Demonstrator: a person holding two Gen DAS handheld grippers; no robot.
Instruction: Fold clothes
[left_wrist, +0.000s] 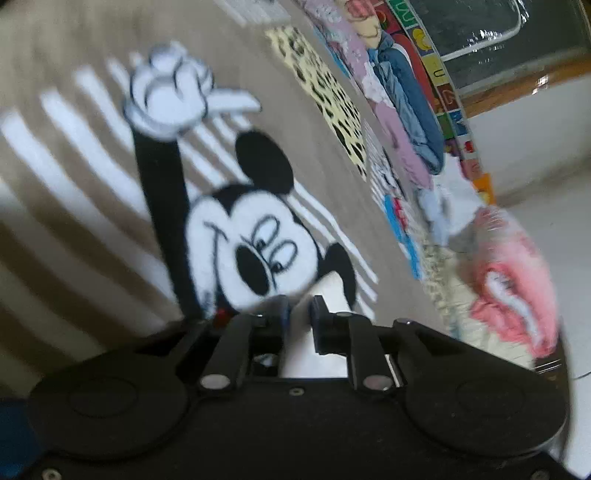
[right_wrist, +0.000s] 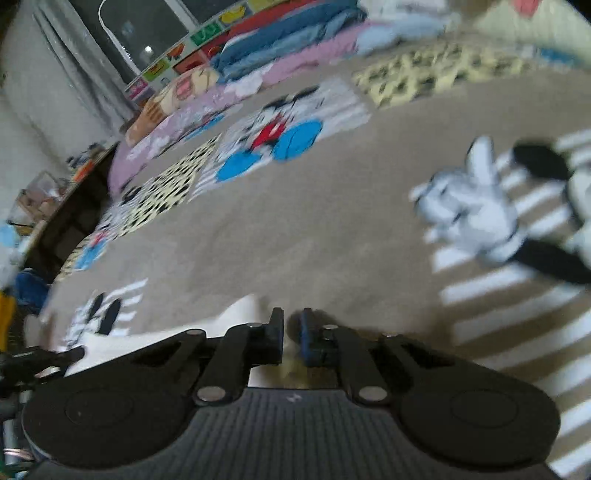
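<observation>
The left gripper (left_wrist: 300, 310) was clamped on a white cloth (left_wrist: 332, 291) at 6 o'clock in its view, over the tan blanket (left_wrist: 74, 74) and below its mouse print (left_wrist: 255, 240). The right gripper (right_wrist: 292, 332) had its fingers nearly together; whether they pinched the cloth (right_wrist: 236, 314), lying at 7 o'clock beside them, could not be told. A clothes pile (left_wrist: 402, 110) lay at 1 o'clock along the blanket's edge.

Open room lies across the tan Mickey blanket (right_wrist: 295, 229) ahead of both grippers. Along its far edge, a pile of clothes (left_wrist: 406, 110) and pink bundle (left_wrist: 517, 288) block passage.
</observation>
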